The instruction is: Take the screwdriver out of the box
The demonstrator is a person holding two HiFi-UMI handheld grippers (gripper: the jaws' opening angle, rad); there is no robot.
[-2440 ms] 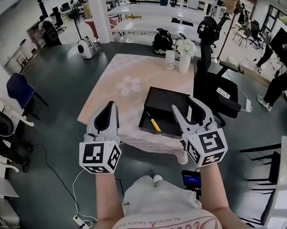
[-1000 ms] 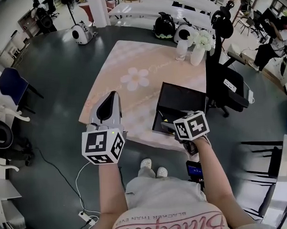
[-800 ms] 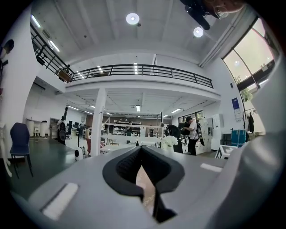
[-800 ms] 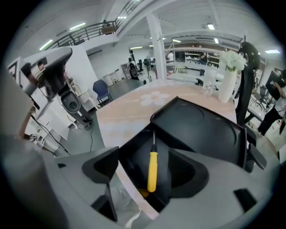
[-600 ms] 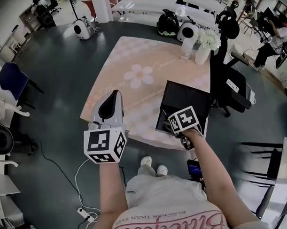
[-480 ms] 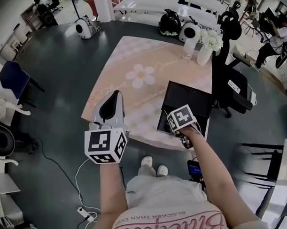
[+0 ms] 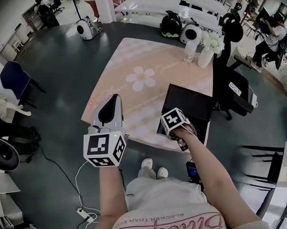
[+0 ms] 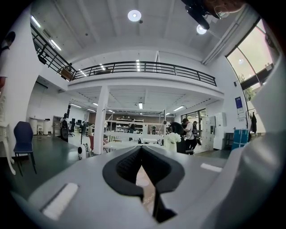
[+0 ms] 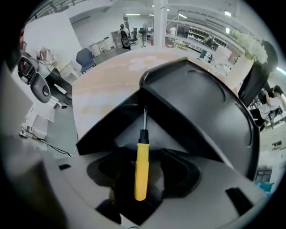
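**Right gripper view.** I see my right gripper [image 9: 144, 166] pointing down into the black box [image 9: 203, 112]. The screwdriver [image 9: 142, 152] lies flat on the box floor. Its yellow handle runs lengthwise through the gap between the 2 dark pads [image 9: 179, 170]. The butt of the handle sits deep between the jaws. The black collar and the thin metal shaft reach out past the fingertips, toward the angle where 2 black walls meet. The jaws have just been closing with the handle between them, yet they are not clamped on it. A strip of floor shows between the handle and the pad at the picture's right. The pad at the picture's left stands just beside the handle, and I cannot tell whether it touches.

**Head view.** The right gripper stands over the near left corner of the box. The box rests by the near right edge of the table [image 7: 132, 55], on a pale pink cloth. The screwdriver is hidden in this view beneath the gripper and my hand.

**Left gripper view.** My left gripper [image 8: 141, 148] is held level by the table's near left edge, well apart from the box. Its 2 jaws are clenched tip to tip, with nothing between them.
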